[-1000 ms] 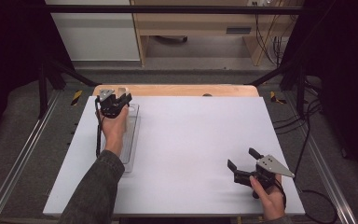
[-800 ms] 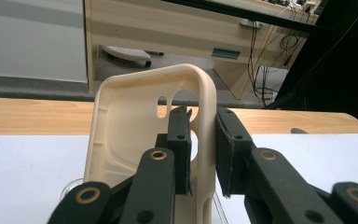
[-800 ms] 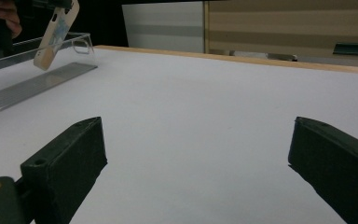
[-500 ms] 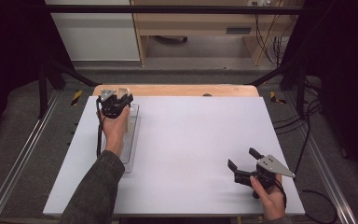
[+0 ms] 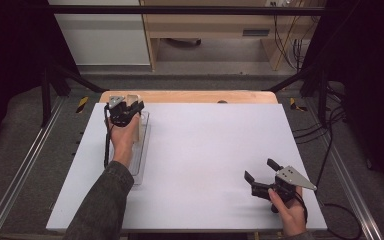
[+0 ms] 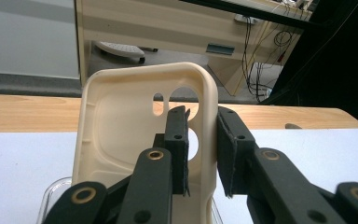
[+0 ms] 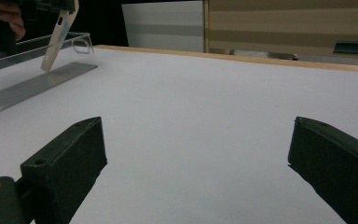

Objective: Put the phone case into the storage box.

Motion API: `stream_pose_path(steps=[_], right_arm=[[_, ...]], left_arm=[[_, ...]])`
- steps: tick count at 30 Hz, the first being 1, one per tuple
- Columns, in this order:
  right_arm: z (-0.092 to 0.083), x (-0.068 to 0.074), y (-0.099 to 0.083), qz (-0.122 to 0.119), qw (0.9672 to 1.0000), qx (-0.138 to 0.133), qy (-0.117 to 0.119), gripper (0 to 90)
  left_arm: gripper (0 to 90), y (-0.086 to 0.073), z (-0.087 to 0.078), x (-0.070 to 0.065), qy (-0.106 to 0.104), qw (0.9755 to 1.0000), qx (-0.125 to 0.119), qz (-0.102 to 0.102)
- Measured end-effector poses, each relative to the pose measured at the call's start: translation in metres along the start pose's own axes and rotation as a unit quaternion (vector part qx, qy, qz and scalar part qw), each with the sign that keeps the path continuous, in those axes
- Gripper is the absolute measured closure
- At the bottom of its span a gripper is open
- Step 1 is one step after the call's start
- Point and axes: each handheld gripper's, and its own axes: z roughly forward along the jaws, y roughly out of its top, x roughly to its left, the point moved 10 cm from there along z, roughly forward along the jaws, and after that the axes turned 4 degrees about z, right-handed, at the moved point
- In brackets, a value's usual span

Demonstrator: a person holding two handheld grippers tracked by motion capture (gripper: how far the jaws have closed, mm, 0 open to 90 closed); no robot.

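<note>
The left gripper (image 6: 203, 149) pinches the side wall of a cream phone case (image 6: 121, 135), jaws narrow, one pad inside and one outside. The white table (image 5: 205, 150) spans the high view; at its ten o'clock lies a clear tray (image 5: 141, 160), the case upright over it. At five o'clock, the right gripper (image 5: 260, 170) rests wide and empty.

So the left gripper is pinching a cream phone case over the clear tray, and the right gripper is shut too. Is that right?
Not quite: the right gripper is open, its jaws wide apart over the white table, as the right gripper view shows. The left gripper does pinch the cream phone case above the clear tray.
</note>
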Motion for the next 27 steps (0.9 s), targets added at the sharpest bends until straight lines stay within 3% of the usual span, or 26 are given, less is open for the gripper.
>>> stream_pose_path(steps=[27], right_arm=[[0.000,-0.001,-0.001,0.004,1.0000,0.003,0.001,4.1]], left_arm=[[72.7,-0.005,0.012,0.003,0.002,1.0000,0.006,-0.002]])
